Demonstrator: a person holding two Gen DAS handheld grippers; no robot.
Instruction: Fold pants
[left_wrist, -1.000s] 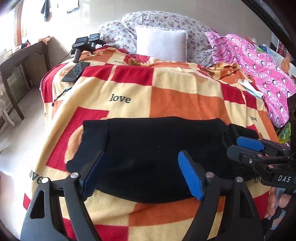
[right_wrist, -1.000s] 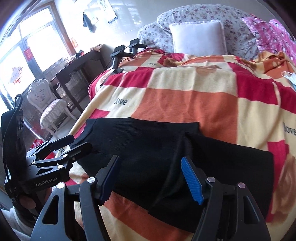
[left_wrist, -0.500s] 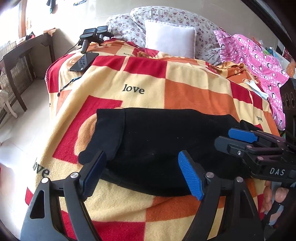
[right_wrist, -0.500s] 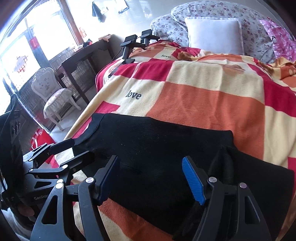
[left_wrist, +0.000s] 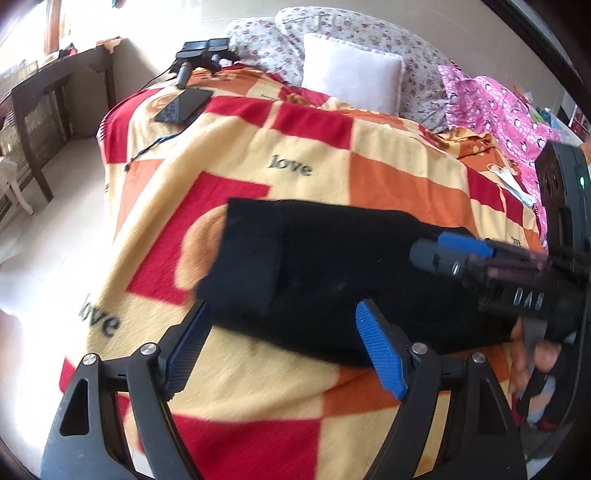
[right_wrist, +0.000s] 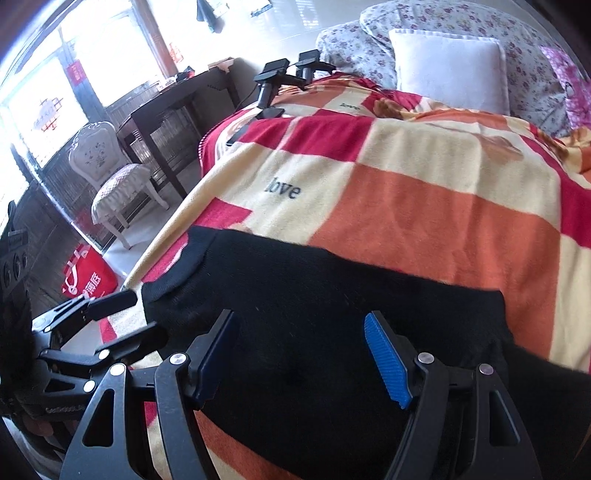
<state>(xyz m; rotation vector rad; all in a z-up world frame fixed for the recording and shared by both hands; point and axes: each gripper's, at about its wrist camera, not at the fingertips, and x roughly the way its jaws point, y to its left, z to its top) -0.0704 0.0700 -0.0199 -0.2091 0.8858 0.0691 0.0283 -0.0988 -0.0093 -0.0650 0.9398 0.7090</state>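
Over the pants (left_wrist: 332, 266) both tools gape empty; only the left view shows, seemingly, fingers (left_wrist: 524, 365).

The word "love" is printed in dark letters on the checked blanket (left_wrist: 236, 155) (repeated across several cream squares). The right gripper (left_wrist: 454, 254), seen from the left wrist, bears "DAS".

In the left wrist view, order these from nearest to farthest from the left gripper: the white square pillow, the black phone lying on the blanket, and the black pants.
1. The black pants, lying on the checked blanket just ahead of the left gripper.
2. The black phone, far left on the blanket.
3. The white square pillow, at the head of the bed, right of the phone.
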